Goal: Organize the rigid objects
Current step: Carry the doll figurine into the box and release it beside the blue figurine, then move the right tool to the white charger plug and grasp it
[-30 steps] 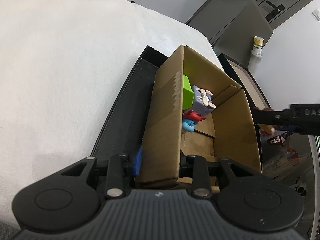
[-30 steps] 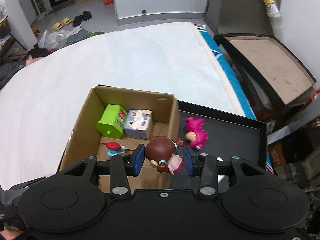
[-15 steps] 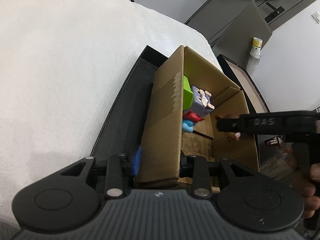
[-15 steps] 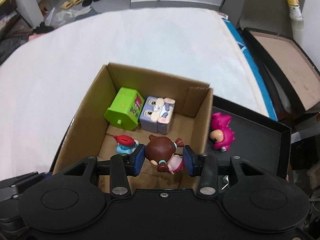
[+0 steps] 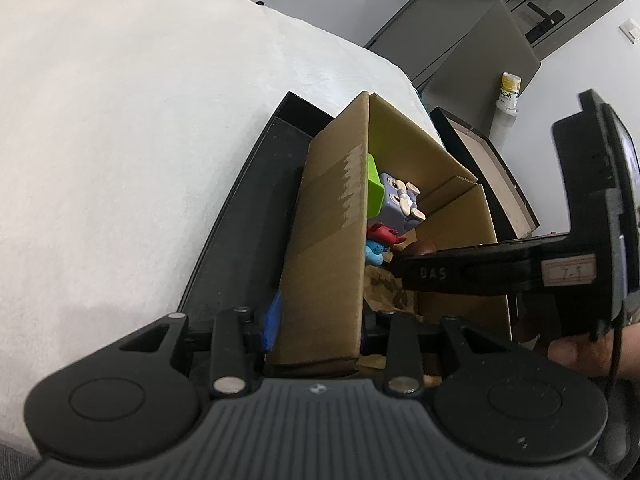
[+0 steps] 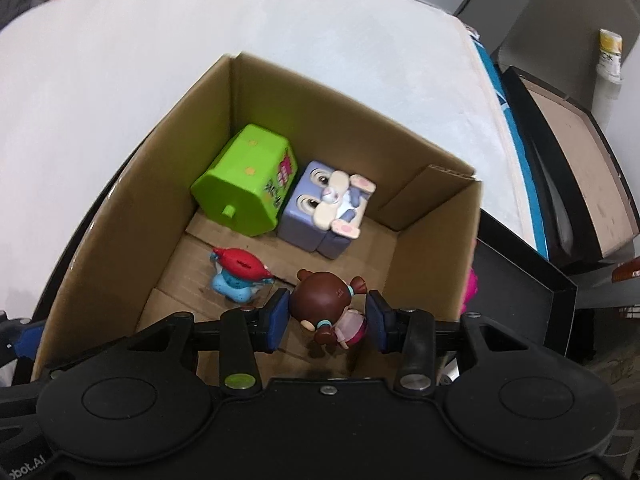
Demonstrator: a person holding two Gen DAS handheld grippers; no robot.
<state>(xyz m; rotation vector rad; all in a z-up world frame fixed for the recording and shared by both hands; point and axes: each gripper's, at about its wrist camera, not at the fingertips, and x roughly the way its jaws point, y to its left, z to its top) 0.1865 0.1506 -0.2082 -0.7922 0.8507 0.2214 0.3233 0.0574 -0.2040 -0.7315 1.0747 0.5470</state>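
Observation:
An open cardboard box (image 6: 320, 120) stands in a black tray (image 6: 520, 292). Inside lie a green toy house (image 6: 248, 180), a purple rabbit cube (image 6: 324, 208) and a small blue figure with a red hat (image 6: 238, 276). My right gripper (image 6: 328, 316) is shut on a brown-haired doll (image 6: 324, 296), held low inside the box beside the blue figure. In the left wrist view my left gripper (image 5: 320, 324) straddles the box's near wall (image 5: 328, 240). Its jaws are opening, though the blue pad (image 5: 272, 320) still lies against the cardboard. A pink toy (image 6: 470, 288) peeks out behind the box's right wall.
The tray rests on a wide white padded surface (image 6: 120, 60). To the right stands another black box with a brown lining (image 6: 572, 160), and a yellow-capped bottle (image 6: 610, 52) beyond it. A person's hand (image 5: 580, 352) holds the right gripper's handle.
My right gripper has come down and in over the box with the doll, from above the rim to low inside. The left gripper has stayed on the box wall.

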